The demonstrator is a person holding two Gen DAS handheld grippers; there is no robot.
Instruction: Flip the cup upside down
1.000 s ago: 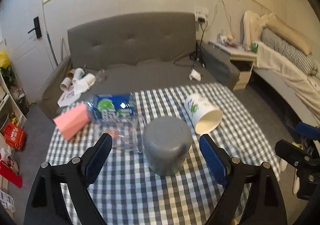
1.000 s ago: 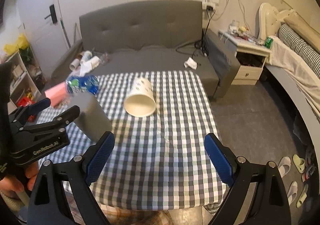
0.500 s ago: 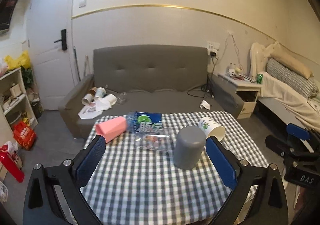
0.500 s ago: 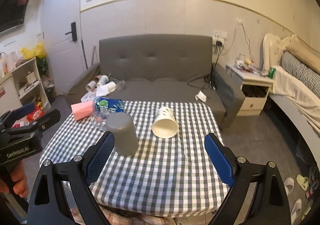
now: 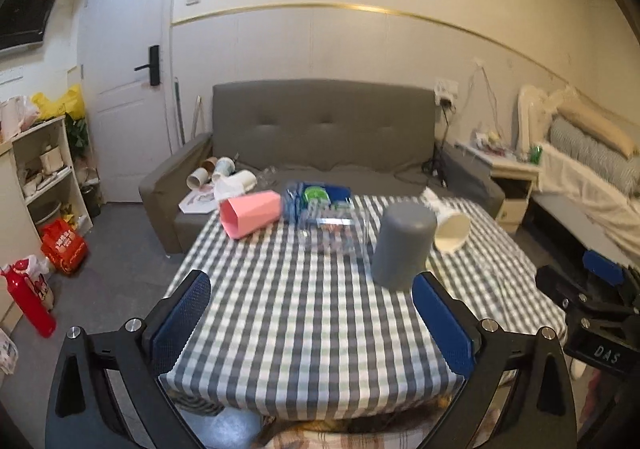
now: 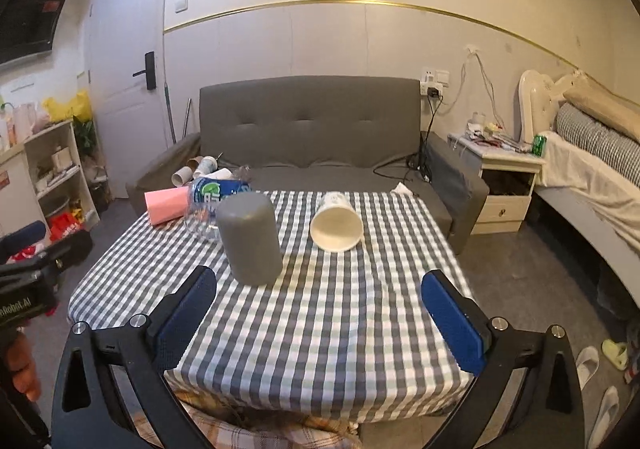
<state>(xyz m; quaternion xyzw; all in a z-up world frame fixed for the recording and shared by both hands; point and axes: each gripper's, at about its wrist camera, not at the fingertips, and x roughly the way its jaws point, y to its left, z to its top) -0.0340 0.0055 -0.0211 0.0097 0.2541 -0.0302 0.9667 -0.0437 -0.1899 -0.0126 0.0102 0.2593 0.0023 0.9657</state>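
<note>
A grey cup stands upside down on the checked tablecloth; it also shows in the right wrist view. A white paper cup lies on its side to its right, mouth toward me, also in the left wrist view. A pink cup lies on its side at the far left. My left gripper is open and empty, held back over the table's near edge. My right gripper is open and empty, also near the front edge.
A clear plastic bottle with a blue label lies between the pink and grey cups. A grey sofa stands behind the table, a nightstand and bed to the right, shelves to the left.
Both grippers have pulled back and up from the table; the grey cup, close between the left fingers a second ago, now stands farther off. The cups have not moved.
</note>
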